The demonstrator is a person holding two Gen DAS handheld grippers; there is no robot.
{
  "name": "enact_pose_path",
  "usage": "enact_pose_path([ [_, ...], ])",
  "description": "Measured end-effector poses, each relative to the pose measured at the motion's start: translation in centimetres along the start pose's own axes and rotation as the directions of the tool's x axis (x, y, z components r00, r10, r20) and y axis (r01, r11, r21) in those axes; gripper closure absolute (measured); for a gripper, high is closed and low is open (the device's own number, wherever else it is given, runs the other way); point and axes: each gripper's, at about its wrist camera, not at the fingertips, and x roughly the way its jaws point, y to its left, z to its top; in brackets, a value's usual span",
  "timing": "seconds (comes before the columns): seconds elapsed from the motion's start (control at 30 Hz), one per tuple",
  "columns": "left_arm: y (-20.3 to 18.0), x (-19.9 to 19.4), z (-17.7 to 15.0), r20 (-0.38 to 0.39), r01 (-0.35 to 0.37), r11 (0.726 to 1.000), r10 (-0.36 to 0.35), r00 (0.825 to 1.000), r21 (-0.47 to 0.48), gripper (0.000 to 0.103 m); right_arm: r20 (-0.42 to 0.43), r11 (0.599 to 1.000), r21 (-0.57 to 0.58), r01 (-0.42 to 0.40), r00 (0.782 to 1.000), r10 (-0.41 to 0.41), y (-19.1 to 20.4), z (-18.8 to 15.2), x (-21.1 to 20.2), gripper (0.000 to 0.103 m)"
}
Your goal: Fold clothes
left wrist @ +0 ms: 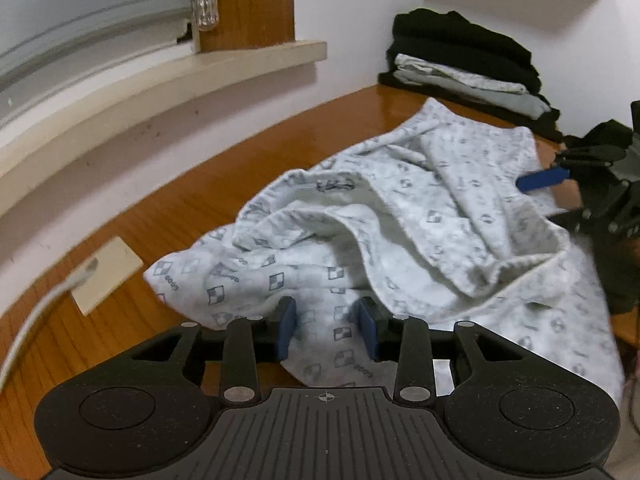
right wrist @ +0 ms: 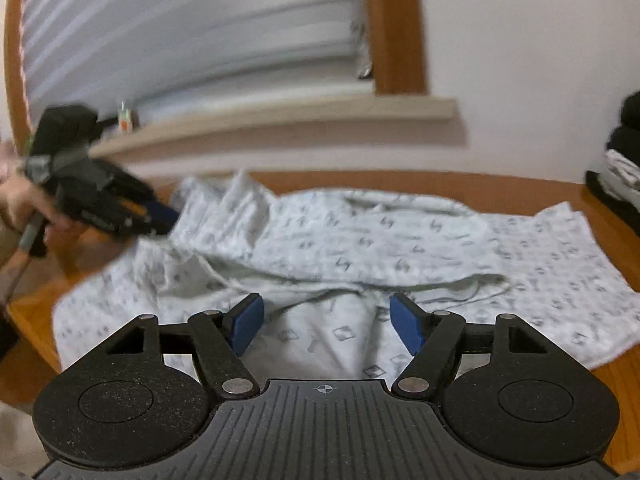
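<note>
A white garment with a grey print (left wrist: 400, 232) lies crumpled on the wooden table (left wrist: 208, 200). My left gripper (left wrist: 327, 330) hovers low over its near edge. The blue pads stand apart, cloth lies beneath the gap, and neither pad presses on it. In the right wrist view the same garment (right wrist: 360, 240) is spread across the table, and my right gripper (right wrist: 326, 324) is open just above its near fold, gripping nothing. The left gripper (right wrist: 160, 216) shows blurred at the garment's left end, with a hand (right wrist: 24, 204) behind it. The right gripper (left wrist: 556, 172) reaches in at the garment's far right side.
A stack of folded dark and light clothes (left wrist: 464, 60) sits in the table's far right corner against the wall. A window sill (left wrist: 160, 80) runs behind the table. A pale card (left wrist: 106, 276) and a white cable (left wrist: 44, 312) lie at the left. The table's edge (right wrist: 28, 320) is near.
</note>
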Motion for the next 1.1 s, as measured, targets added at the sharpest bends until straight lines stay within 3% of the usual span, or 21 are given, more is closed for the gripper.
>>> enact_pose_path([
  [0.17,2.9,0.8,0.4,0.013,-0.050,0.998,0.051,0.999,-0.041,0.066,-0.034,1.000,0.016,0.004,0.999,-0.004,-0.7,0.9,2.8,0.033],
  [0.33,5.2,0.2,-0.4,0.035,-0.017,0.997,0.020,0.999,-0.079,0.065,-0.024,0.999,0.020,0.041,0.999,-0.040,-0.7,2.4,3.8,0.033],
  [0.5,5.5,-0.2,-1.1,0.085,0.008,0.995,0.001,0.996,-0.101,0.065,-0.006,0.983,0.178,0.034,0.999,-0.033,-3.9,3.0,3.7,0.032],
  [0.6,5.8,-0.4,-1.4,0.097,0.025,0.993,-0.014,0.995,-0.116,0.065,-0.003,0.950,0.311,-0.022,1.000,0.024,-6.4,3.2,4.6,0.030],
  [0.7,6.1,-0.6,-1.6,0.106,0.035,0.992,-0.022,0.994,-0.124,0.065,0.033,0.891,0.443,-0.100,0.995,0.095,-8.4,3.5,5.4,0.027],
  [0.83,6.0,-0.6,-1.6,0.111,0.033,0.991,-0.019,0.994,-0.126,0.065,0.093,0.820,0.538,-0.192,0.981,0.168,-9.5,3.6,6.3,0.027],
  [0.93,6.0,-0.6,-1.7,0.115,0.033,0.991,-0.018,0.993,-0.129,0.065,0.069,0.833,0.521,-0.184,0.982,0.174,-8.5,3.9,6.5,0.026],
  [1.1,6.2,-0.8,-1.7,0.134,0.043,0.988,-0.022,0.991,-0.151,0.063,0.054,0.892,0.444,-0.090,0.996,0.074,-7.3,4.0,4.8,0.027],
])
